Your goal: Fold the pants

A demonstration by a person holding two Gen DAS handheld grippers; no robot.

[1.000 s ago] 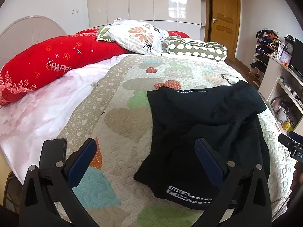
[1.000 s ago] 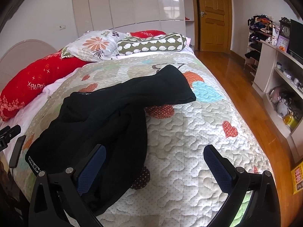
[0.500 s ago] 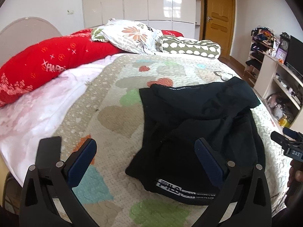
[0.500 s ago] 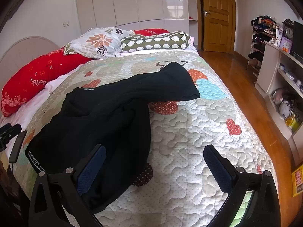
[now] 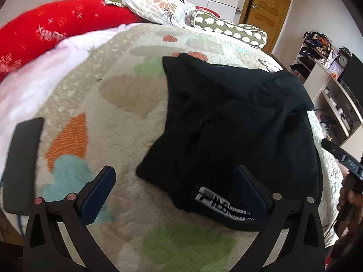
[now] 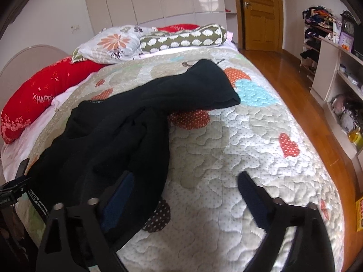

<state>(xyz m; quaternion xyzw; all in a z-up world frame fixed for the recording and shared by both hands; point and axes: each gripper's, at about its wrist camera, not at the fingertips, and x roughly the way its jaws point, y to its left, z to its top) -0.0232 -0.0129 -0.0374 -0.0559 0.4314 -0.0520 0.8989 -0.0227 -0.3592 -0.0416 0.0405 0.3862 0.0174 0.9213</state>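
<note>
On the left of the bed [image 5: 106, 104], a red bolster [image 5: 68, 27] lies against the headboard, with a floral pillow [image 5: 156, 4] and a green patterned bolster [image 5: 229, 29] beside it. The quilt [image 6: 238, 147], printed with coloured hearts, covers most of the mattress.

The left gripper [image 5: 174, 188] hovers low over the near edge of the quilt, jaws spread wide and holding nothing; the right-hand jaw sits over the hem of the pants [image 5: 238, 117], though contact cannot be confirmed.

The pants, black, lie in a rumpled heap across the middle of the bed. One leg [image 6: 199, 86] stretches away toward the pillows; the rest is bunched and overlapped nearer the grippers. No flat, aligned fold is evident.

The right gripper [image 6: 183, 197] hovers over the near part of the quilt, jaws likewise wide apart and empty; its left-hand jaw overlaps the edge of the black fabric.

Assessment of progress: the task appears to be at its very start. Nothing is gripped and nothing is folded. Remaining, by my judgement: spreading the garment flat, laying leg on leg, then folding lengthwise.

Writing: the red bolster carries the word "HAPPY" in white, partly legible. A white-on-black label [image 5: 222, 206] on the pants' near edge bears block lettering; it cannot be read with certainty. At far right stand shelves [image 6: 340, 72] with clutter and a clock.
</note>
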